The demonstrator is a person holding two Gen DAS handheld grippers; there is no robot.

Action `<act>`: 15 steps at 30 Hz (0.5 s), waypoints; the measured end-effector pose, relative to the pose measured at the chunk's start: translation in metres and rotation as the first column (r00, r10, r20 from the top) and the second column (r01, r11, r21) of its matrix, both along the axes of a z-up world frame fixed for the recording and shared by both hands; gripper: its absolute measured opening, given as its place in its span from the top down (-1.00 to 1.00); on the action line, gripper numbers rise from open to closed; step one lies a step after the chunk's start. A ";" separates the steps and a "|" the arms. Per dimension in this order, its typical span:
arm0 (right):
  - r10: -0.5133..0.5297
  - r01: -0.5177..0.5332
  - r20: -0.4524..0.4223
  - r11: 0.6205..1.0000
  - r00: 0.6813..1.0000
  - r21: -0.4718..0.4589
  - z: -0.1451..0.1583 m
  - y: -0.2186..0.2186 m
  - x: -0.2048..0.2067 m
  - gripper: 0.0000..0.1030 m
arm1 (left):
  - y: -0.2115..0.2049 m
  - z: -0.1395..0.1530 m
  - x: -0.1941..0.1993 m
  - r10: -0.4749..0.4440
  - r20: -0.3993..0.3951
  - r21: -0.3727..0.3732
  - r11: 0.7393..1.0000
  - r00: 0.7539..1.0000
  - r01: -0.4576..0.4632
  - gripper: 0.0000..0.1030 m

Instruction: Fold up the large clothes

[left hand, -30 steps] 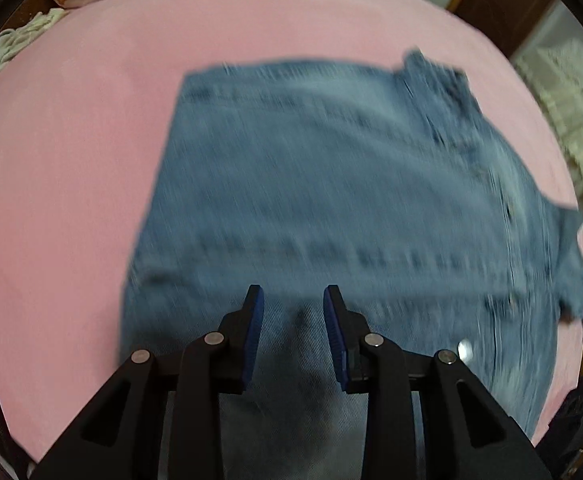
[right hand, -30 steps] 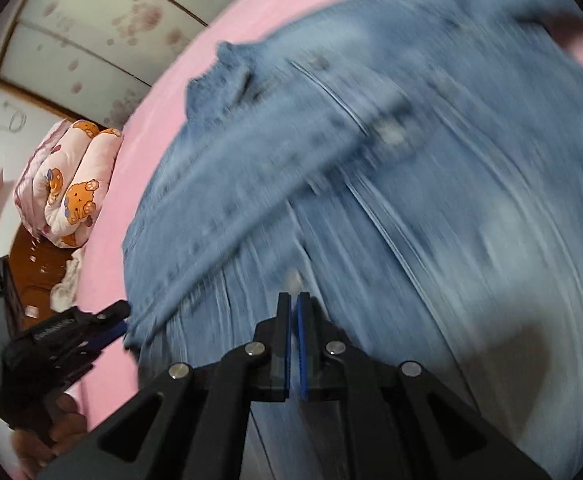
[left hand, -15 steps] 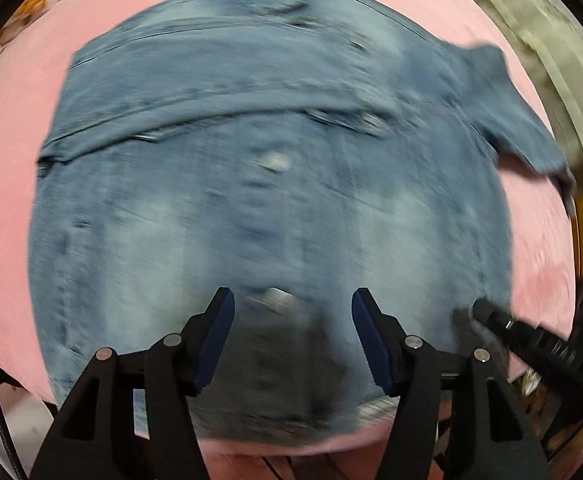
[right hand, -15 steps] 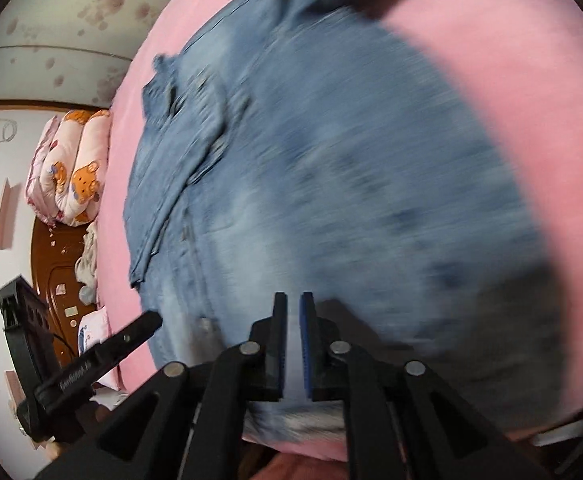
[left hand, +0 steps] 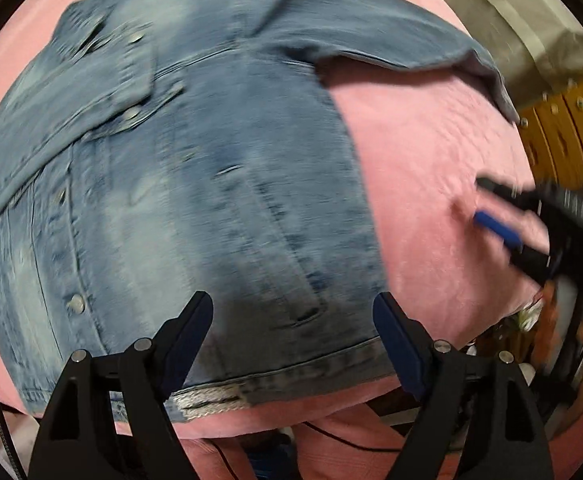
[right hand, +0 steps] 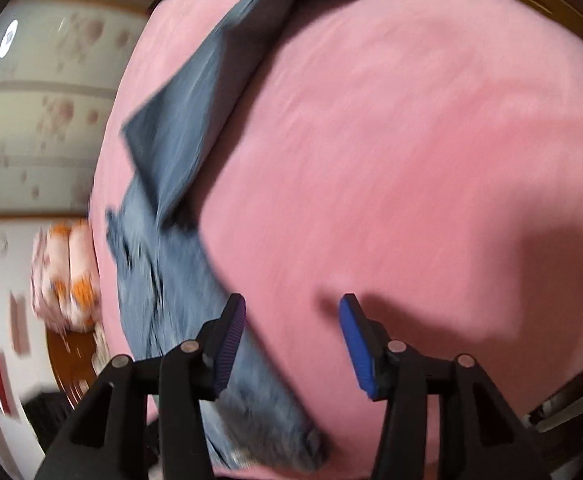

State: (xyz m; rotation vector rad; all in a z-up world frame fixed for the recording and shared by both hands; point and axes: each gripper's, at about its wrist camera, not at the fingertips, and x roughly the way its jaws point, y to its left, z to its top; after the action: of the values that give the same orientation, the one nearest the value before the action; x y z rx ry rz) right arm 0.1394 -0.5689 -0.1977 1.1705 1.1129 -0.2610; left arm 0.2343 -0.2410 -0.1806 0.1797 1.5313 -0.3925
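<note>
A faded blue denim jacket (left hand: pixel 179 184) lies spread flat on the pink bed (left hand: pixel 423 184), one sleeve (left hand: pixel 391 40) stretched out to the right. My left gripper (left hand: pixel 293 312) hovers over the jacket's lower hem, its jaws opening wide with nothing pinched between them. The right gripper (left hand: pixel 491 204) shows at the right edge of that view, above bare pink cover. In the right wrist view the jacket (right hand: pixel 179 184) runs down the left side. My right gripper (right hand: pixel 293 312) has its jaws opening over the pink bed (right hand: pixel 411 140), just right of the jacket's edge, holding nothing.
A rolled pink quilt with orange bear prints (right hand: pixel 67 276) sits beyond the bed's far left side. A flower-patterned wall (right hand: pixel 43 112) stands behind it. Wooden furniture (left hand: pixel 563 128) and a pale lace cloth (left hand: pixel 511 20) border the bed on the right.
Both grippers have swept fast across the jacket toward its hem and the right side of the bed. Both have spread from nearly shut to apart, holding nothing.
</note>
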 end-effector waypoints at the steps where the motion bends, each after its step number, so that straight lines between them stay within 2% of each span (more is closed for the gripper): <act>1: -0.030 0.029 0.010 1.000 1.000 0.007 -0.002 -0.012 0.001 0.05 | -0.008 -0.001 -0.001 -0.011 -0.002 0.007 1.000 1.000 0.011 -0.57; 5: -0.162 0.161 0.064 0.986 0.985 0.033 -0.010 -0.063 0.010 0.05 | -0.031 -0.008 -0.001 -0.039 -0.018 0.034 0.999 0.999 0.040 -0.57; 9: -0.307 0.302 0.101 0.952 0.946 0.055 -0.017 -0.107 0.020 0.05 | -0.044 -0.017 0.004 -0.052 -0.027 0.080 0.995 0.998 0.054 -0.57; 15: -0.446 0.447 0.117 0.894 0.888 0.018 -0.028 -0.151 0.034 0.05 | -0.059 -0.026 0.023 -0.020 -0.025 0.129 0.991 0.999 0.023 -0.57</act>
State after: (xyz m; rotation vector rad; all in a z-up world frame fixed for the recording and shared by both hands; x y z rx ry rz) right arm 0.1738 -0.7200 -0.2253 1.4091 0.7247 -0.5447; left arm 0.2569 -0.3004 -0.2062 0.2943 1.5806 -0.3132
